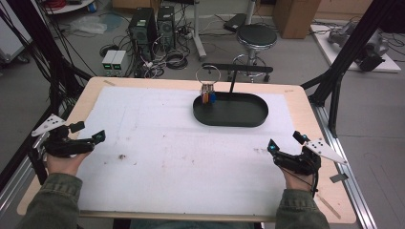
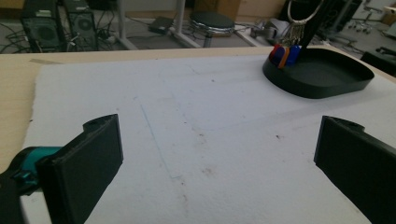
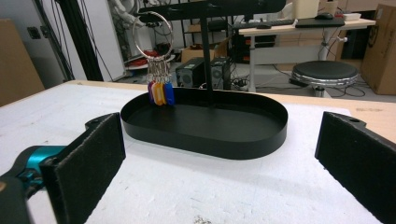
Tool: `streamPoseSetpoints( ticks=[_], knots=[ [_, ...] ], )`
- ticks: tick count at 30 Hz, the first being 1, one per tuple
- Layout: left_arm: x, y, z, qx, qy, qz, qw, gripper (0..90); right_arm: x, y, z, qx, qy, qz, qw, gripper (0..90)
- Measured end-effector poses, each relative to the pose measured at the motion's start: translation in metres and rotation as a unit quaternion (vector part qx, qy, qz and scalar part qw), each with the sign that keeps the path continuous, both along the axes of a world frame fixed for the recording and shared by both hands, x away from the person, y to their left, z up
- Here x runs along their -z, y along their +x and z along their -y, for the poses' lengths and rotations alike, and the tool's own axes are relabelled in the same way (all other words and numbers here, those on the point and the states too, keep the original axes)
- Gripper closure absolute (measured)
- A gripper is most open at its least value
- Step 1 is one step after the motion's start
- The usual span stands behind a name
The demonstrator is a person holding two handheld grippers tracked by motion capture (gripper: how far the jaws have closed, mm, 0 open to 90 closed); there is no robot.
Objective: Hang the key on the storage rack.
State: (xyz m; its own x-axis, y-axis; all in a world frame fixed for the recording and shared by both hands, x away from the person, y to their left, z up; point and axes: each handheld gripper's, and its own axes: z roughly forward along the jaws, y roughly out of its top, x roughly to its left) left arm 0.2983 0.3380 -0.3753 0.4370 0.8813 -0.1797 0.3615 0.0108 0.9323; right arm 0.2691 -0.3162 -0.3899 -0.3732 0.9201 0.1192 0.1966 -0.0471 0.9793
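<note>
A black oval tray sits on the white mat at the back centre. A thin black T-shaped stand rises from it. A metal key ring hangs from the stand's left arm, with coloured tags dangling just above the tray floor. My left gripper rests at the mat's left edge, open and empty. At the right edge, my right gripper is open and empty too, facing the tray.
The white mat covers most of the wooden table. Beyond the table's far edge stand a black stool, computer towers and floor cables. Black frame posts flank the table.
</note>
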Motion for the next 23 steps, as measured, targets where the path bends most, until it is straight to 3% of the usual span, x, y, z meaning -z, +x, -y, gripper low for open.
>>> streamPoseSetpoints(
  ticks=[6, 13, 16, 23],
  knots=[
    [0.012, -0.013, -0.012, -0.036, 0.009, 0.018, 0.9992, 1.7, 0.0, 0.0, 0.0, -0.001, -0.001, 0.0, 1.0, 0.4],
    [0.02, -0.03, -0.022, -0.092, 0.001, 0.074, 0.993, 1.7, 0.001, 0.001, -0.003, -0.006, -0.003, -0.002, 1.0, 0.5],
    [0.021, -0.032, -0.023, -0.098, -0.005, 0.08, 0.9919, 1.7, 0.001, 0.001, -0.004, -0.008, -0.003, -0.002, 1.0, 0.5],
    [0.022, -0.033, -0.025, -0.091, -0.023, 0.08, 0.9923, 1.7, 0.0, 0.0, -0.004, -0.004, -0.004, -0.001, 1.0, 0.5]
  ],
)
